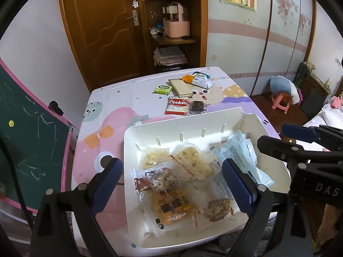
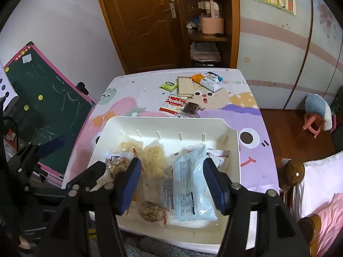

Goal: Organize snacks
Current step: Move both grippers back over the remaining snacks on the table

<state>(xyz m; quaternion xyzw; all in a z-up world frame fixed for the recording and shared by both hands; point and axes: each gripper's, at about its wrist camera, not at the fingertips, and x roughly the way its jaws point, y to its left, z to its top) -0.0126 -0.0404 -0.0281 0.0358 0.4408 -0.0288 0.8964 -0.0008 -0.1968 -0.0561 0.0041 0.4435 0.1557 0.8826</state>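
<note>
A white bin [image 1: 128,143] on the table holds several snack packets: an orange one [image 1: 171,209], pale yellow crispy cakes [image 1: 193,160] and a light blue packet [image 1: 242,160]. My left gripper [image 1: 171,182] hovers open over the bin's left half, its jaws wide apart and nothing between the pads. My right gripper [image 2: 173,184] is open above the bin [image 2: 167,120]. The light blue packet [image 2: 193,184] lies in the bin below the gap, and the pads do not press on it. Beyond the bin lie a red Cookies packet [image 1: 176,106], a dark brownie [image 1: 197,106] and a wafer pack [image 1: 180,87].
A green packet [image 1: 163,89], an orange packet [image 1: 187,78] and a white-and-blue packet [image 1: 201,81] lie near the table's far edge. A green chalkboard [image 1: 32,128] leans at the left. A pink stool [image 2: 313,124] and a bed [image 2: 321,182] are at the right.
</note>
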